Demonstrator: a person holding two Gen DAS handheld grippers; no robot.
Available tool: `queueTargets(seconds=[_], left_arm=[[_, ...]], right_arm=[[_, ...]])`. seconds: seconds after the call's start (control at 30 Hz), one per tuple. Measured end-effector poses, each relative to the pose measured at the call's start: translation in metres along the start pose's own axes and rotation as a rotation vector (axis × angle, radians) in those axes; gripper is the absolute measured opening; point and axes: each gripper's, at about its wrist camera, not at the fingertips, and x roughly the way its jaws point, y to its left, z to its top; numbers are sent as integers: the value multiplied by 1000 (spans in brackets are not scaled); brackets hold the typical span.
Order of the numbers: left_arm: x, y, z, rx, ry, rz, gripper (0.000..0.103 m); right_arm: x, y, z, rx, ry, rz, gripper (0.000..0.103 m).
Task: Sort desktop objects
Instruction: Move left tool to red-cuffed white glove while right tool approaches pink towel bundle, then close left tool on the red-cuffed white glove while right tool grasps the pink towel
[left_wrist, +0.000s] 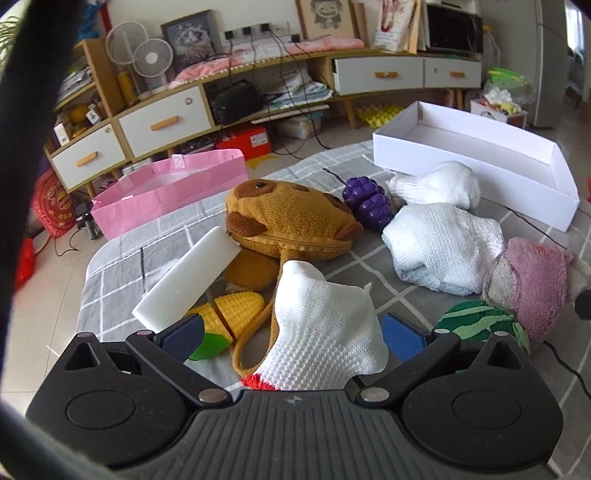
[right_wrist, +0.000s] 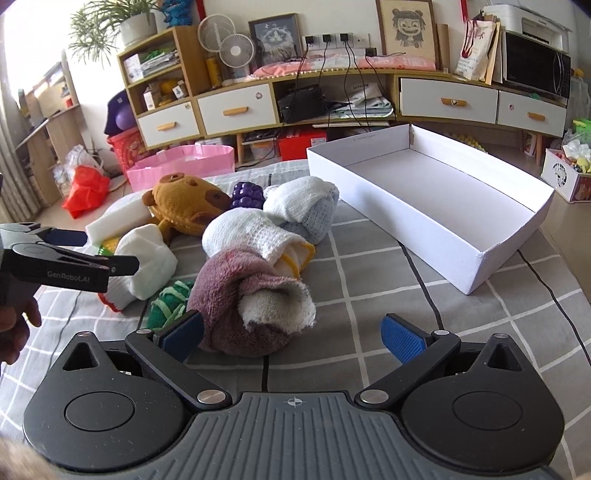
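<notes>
On the grey checked cloth (right_wrist: 369, 266) lie the task's things in one loose heap, left of a single white cardboard box (right_wrist: 436, 206) that stands open and empty at the far right. Three white knitted bundles can be counted: one with a red edge (left_wrist: 321, 328) sits between the spread fingers of the left gripper (left_wrist: 291, 338), whose blue pads stand apart on either side of it without pressing it; a second white bundle (left_wrist: 443, 251) lies in the middle of the heap; a third (left_wrist: 439, 182) lies beyond it, just before the box. One mauve fleecy bundle (right_wrist: 251, 299) rests just ahead of the right gripper (right_wrist: 293, 334), whose fingers are wide apart, the left pad near the fleece and the right pad over bare cloth. There is one brown plush bear pouch (left_wrist: 291, 218) with a strap, one purple toy grape cluster (left_wrist: 367, 201) beside it, one toy corn cob (left_wrist: 236, 317) cut in two with a green end, one white foam block (left_wrist: 188, 280) leaning over the corn, and one green striped knitted piece (left_wrist: 476, 321) touching the fleece. One pink paper bag (left_wrist: 166, 192) stands at the far left edge of the table. In the right wrist view a hand (right_wrist: 14, 325) shows at the left, holding the left gripper.
</notes>
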Motion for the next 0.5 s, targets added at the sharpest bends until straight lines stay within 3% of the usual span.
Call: queueTargets(seconds=[0.13, 0.5], left_arm=[[11, 1, 8, 41, 39, -34, 102], [50, -5, 16, 92, 183, -128, 102]], right_arm=[[-1, 0, 24, 14, 16, 11, 102], [42, -2, 87, 81, 283, 99, 102]])
